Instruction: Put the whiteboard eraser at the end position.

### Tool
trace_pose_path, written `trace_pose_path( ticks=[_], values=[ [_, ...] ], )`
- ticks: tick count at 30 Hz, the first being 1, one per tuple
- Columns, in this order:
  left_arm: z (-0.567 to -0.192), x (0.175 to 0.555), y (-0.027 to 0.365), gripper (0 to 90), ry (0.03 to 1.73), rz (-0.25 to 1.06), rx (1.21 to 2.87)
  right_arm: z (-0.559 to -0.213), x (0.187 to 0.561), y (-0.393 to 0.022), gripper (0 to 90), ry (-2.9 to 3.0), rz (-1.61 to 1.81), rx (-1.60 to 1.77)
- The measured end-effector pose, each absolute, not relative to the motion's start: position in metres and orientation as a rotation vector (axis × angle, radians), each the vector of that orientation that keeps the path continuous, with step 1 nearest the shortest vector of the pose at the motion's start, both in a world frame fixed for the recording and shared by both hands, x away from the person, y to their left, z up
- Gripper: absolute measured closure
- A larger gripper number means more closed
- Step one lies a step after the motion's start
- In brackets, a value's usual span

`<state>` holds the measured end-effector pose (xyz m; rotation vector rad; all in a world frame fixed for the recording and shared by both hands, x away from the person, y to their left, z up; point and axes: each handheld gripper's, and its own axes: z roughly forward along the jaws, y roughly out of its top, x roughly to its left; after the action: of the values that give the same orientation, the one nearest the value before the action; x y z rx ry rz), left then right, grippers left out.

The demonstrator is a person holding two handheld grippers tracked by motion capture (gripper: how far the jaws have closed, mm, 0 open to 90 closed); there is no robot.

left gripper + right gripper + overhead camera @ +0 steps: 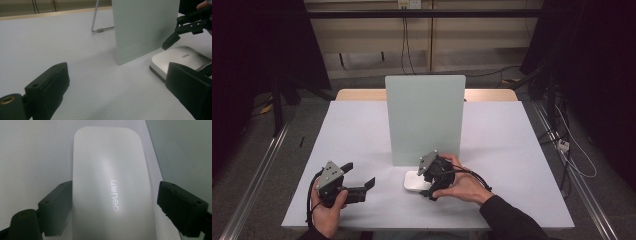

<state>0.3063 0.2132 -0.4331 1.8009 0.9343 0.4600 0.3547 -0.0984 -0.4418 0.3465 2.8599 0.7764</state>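
A flat white device with rounded corners (414, 181) lies on the white table cover (507, 145), just in front of an upright pale green panel (424, 117). In the right gripper view the device (110, 170) bears a pale "deli" mark and lies lengthwise between the two black jaws. My right gripper (115, 195) is open around it: the left pad sits at the device's edge, the right pad stands clear of it. From above, the right gripper (426, 184) hovers over the device's right end. My left gripper (359, 174) stands open and empty at the front left.
The panel (145, 27) stands on a thin wire stand (96, 22) close behind the device (180, 58). One finger of the right gripper (171, 41) hangs above the device. A wooden table edge (362, 94) runs behind the cover. Metal rails flank the table.
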Motion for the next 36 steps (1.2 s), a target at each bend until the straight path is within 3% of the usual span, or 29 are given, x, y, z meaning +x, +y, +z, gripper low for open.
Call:
trace_pose_path(
  ticks=[4, 13, 15, 36],
  values=[
    [-0.433, 0.306, 0.213, 5.1, 0.933, 0.462, 1.8, -0.441, 0.355, -0.099, 7.9, 2.843, 0.79, 0.366],
    [-0.433, 0.306, 0.213, 5.1, 0.933, 0.465, 1.801, -0.437, 0.352, -0.103, 9.7, 2.795, 0.852, 0.413],
    [-0.433, 0.306, 0.213, 5.1, 0.933, 0.464, 1.802, -0.435, 0.353, -0.106, 5.8, 2.772, 0.873, 0.444],
    [-0.434, 0.308, 0.211, 5.1, 0.937, 0.466, 1.817, -0.426, 0.34, -0.149, 7.2, 2.586, 1.108, 0.777]
  ],
)
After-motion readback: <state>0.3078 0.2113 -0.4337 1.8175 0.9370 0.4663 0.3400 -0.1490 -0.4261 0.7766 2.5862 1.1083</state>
